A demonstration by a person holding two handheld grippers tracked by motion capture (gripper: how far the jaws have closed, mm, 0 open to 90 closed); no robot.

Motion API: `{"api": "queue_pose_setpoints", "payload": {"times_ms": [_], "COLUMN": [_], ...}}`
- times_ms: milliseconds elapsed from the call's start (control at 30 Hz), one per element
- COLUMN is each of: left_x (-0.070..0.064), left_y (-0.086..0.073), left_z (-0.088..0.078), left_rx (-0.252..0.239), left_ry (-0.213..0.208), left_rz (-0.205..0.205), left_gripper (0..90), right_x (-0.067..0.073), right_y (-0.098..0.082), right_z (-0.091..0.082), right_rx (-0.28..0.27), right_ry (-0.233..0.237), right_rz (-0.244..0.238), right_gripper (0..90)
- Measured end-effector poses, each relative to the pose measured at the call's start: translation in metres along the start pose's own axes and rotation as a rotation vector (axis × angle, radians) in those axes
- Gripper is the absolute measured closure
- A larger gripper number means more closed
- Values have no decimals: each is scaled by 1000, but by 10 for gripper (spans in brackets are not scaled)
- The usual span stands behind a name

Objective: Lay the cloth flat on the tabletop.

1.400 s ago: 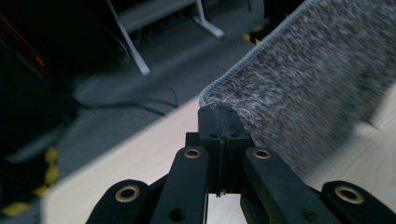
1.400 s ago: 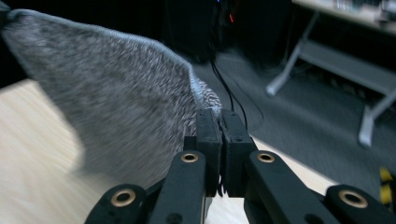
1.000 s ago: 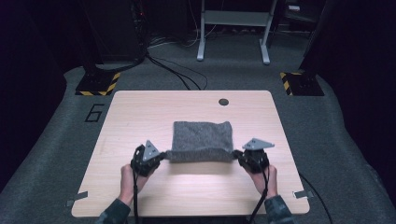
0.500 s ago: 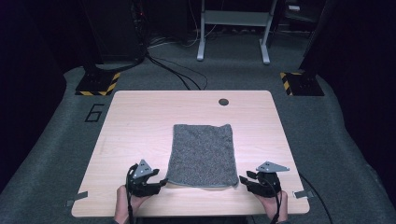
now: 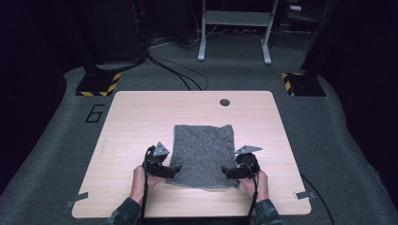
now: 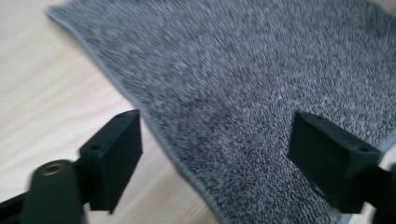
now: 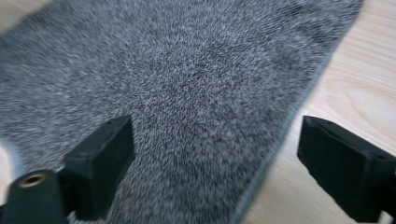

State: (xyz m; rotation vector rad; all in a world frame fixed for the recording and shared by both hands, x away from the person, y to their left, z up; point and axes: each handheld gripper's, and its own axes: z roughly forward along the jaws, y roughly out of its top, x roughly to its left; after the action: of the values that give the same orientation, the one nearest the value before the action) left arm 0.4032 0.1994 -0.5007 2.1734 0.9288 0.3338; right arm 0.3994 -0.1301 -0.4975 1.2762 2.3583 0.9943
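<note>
Left tool (image 5: pixel 172 171) and right tool (image 5: pixel 228 173): jaws just opened, both released; grey towel (image 5: pixel 202 153), a second ago folded, now lies flat mid-tabletop (image 5: pixel 141 122); unfolding judged done

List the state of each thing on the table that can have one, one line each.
Grey towel: spread flat on the table, unheld.
Left gripper: open, jaws just opened, astride the towel's near left edge.
Right gripper: open, jaws just opened, astride the towel's near right edge.
</note>
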Motion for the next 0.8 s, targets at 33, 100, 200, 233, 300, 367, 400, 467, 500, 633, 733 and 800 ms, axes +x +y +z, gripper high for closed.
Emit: {"api": "queue_pose_setpoints", "payload": {"times_ms": [33, 100, 200, 233, 300, 367, 400, 467, 500, 633, 733, 800], "left_x": [0, -2, -6, -8, -9, -11, -13, -14, -14, -18, -23, -25], "left_y": [-1, -4, -9, -12, -13, -15, -17, -18, -19, -20, -23, -28], "left_z": [2, 5, 8, 9, 9, 10, 12, 11, 11, 10, 8, 7], "left_rx": [13, 25, 56, 55, 68, 62, 67, 65, 64, 59, 57, 33], "left_ry": [-3, 6, 26, 46, 63, 70, 76, 90, 93, 108, 104, 104], "left_rz": [4, 3, 10, 11, 21, 13, 15, 12, 8, 0, 6, -16], "left_gripper": [142, 135, 132, 130, 131, 134, 134, 132, 132, 132, 132, 132], "right_x": [2, 3, 9, 11, 11, 12, 12, 11, 10, 9, 6, 3], "right_y": [1, 1, -1, -4, -7, -9, -10, -10, -10, -13, -14, -16], "right_z": [5, 7, 17, 21, 25, 25, 25, 25, 25, 23, 22, 20], "right_rx": [10, 9, 30, 47, 62, 53, 54, 49, 53, 40, 38, 36], "right_ry": [-4, -5, -10, -27, -38, -56, -58, -54, -55, -52, -46, -42], "right_rz": [-8, -7, -13, -32, -39, -45, -44, -48, -49, -60, -65, -68], "right_gripper": [85, 80, 60, 55, 43, 37, 36, 34, 35, 40, 39, 40]}}
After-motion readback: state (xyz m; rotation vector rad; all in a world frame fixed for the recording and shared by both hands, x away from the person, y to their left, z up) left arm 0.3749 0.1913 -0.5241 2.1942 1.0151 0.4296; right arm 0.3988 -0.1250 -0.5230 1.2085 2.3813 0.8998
